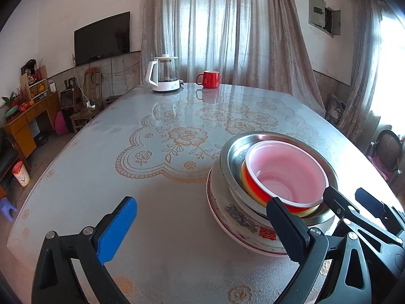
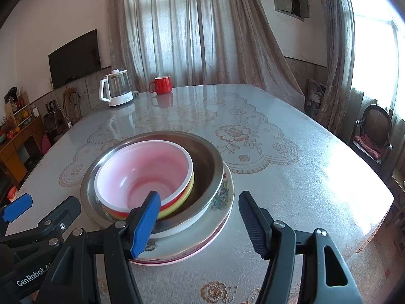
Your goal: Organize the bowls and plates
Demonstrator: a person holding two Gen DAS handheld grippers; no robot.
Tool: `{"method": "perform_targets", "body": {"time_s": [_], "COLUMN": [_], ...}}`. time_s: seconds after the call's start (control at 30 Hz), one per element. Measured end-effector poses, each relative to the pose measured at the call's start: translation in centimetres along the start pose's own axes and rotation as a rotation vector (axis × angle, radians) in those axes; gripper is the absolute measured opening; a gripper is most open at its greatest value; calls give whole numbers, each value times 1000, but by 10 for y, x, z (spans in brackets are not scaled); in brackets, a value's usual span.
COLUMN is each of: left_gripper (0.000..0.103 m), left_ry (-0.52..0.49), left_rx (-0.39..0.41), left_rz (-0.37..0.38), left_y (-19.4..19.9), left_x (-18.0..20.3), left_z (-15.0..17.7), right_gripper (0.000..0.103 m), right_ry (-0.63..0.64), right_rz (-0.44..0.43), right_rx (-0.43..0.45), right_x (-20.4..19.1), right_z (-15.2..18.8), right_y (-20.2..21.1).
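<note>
A stack stands near the table's front edge: a patterned plate (image 1: 235, 217) (image 2: 222, 202) at the bottom, a steel bowl (image 1: 233, 157) (image 2: 210, 157) on it, and a red bowl with a pink inside (image 1: 286, 167) (image 2: 141, 174) nested in a yellow one (image 2: 187, 192). My left gripper (image 1: 202, 230) is open and empty, just left of the stack. My right gripper (image 2: 200, 220) is open and empty over the plate's near right rim. The right gripper also shows in the left wrist view (image 1: 354, 202).
A white and glass kettle (image 1: 164, 74) (image 2: 116, 88) and a red mug (image 1: 208, 79) (image 2: 161, 84) stand at the table's far edge. The glossy table (image 1: 152, 177) has a lace pattern. Chairs stand right of the table (image 2: 374, 131).
</note>
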State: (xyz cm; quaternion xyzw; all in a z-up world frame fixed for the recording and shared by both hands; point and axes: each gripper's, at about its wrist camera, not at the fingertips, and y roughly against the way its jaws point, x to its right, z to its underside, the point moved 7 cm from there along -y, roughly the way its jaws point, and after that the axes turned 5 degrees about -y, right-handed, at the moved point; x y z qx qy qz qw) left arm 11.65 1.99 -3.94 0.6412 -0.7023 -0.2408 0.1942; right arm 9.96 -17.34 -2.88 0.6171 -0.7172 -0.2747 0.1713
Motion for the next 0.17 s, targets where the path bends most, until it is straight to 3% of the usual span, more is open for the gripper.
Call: {"method": "perform_targets", "body": {"time_s": [0.17], "left_gripper": [102], "left_ry": [6], "left_rx": [-9], "left_rz": [-1], "left_y": [-4], "left_x": [-3], "left_z": [-1], "right_gripper": [65], "right_ry": [5], "right_rz": [-14], "right_rx": [10], "right_x": [0], "right_z": [-4], "right_y": [0]}}
